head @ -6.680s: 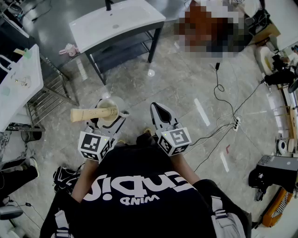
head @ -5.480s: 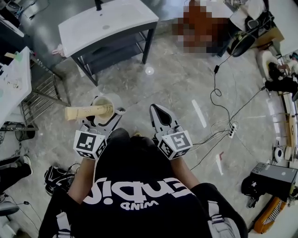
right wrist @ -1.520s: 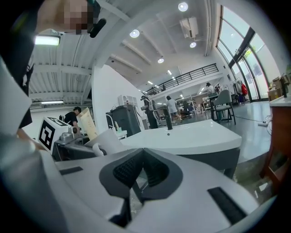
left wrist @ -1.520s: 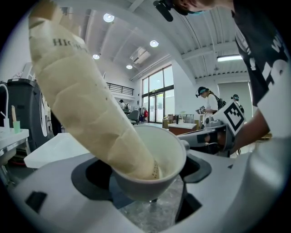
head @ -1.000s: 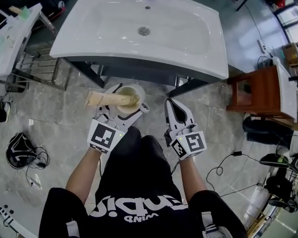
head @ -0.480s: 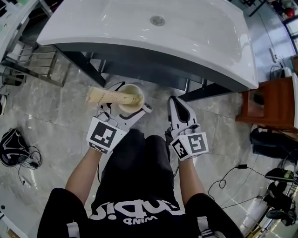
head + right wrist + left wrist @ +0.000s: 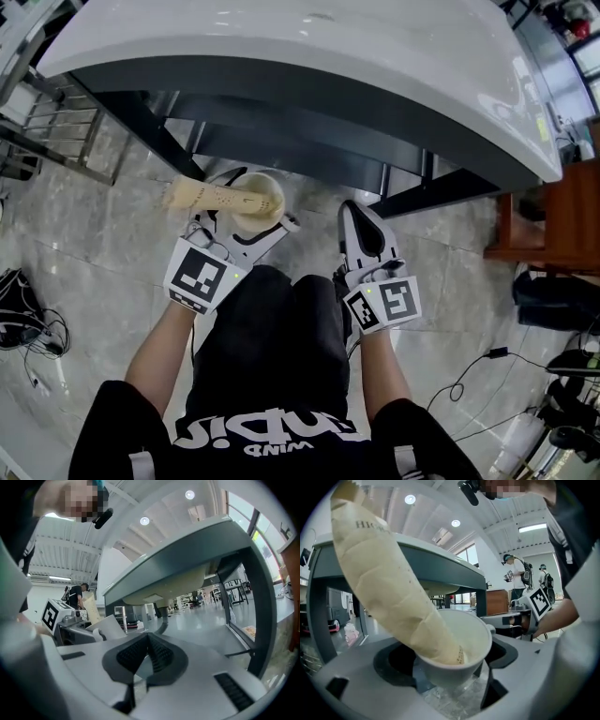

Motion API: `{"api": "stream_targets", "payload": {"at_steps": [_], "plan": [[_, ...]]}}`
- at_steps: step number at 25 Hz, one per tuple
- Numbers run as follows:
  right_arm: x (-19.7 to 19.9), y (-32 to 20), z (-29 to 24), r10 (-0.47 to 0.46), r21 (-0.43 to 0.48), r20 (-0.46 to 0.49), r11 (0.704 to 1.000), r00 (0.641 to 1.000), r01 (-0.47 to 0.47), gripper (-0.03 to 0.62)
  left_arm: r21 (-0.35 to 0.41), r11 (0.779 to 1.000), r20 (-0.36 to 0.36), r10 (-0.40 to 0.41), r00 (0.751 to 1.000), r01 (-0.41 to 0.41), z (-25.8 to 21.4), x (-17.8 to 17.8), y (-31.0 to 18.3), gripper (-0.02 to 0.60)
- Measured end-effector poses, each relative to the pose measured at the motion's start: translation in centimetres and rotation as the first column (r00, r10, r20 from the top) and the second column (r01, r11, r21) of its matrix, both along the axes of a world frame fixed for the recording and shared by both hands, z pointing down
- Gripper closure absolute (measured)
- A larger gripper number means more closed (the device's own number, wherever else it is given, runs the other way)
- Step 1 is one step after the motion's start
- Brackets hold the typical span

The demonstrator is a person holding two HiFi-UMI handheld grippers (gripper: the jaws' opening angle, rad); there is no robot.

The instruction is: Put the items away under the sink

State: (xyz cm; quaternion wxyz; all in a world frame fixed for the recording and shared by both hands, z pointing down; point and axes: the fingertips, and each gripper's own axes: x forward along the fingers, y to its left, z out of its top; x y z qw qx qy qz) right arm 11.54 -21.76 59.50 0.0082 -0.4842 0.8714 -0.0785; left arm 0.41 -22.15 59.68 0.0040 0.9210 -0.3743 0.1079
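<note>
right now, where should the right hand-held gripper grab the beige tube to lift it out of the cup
I'd take the beige tube on its free stretch past the cup rim, jaws across its width, coming from above. Its lower end is buried in the cup, held by the left hand-held gripper, and it leans leftward. The right hand-held gripper is shut; open it first.

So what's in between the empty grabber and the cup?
Nothing, just bare floor tiles. The head view shows that gap between the right gripper and the cup, which the left gripper holds.
</note>
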Motion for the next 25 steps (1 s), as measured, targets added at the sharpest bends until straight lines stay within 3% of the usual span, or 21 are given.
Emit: {"api": "stream_targets", "payload": {"at_steps": [9,25], "plan": [[0.6,0.0,3.2,-0.011,0.041,0.009,0.999,1.000,0.010,0.576,0.050,0.999,0.004,0.021,1.000,-0.021,3.3,1.1,-0.4,0.130],[0.2,2.4,5.1,-0.035,0.050,-0.002,0.998,0.999,0.035,0.576,0.021,1.000,0.044,-0.008,0.999,0.007,5.6,1.3,0.9,0.130]]}}
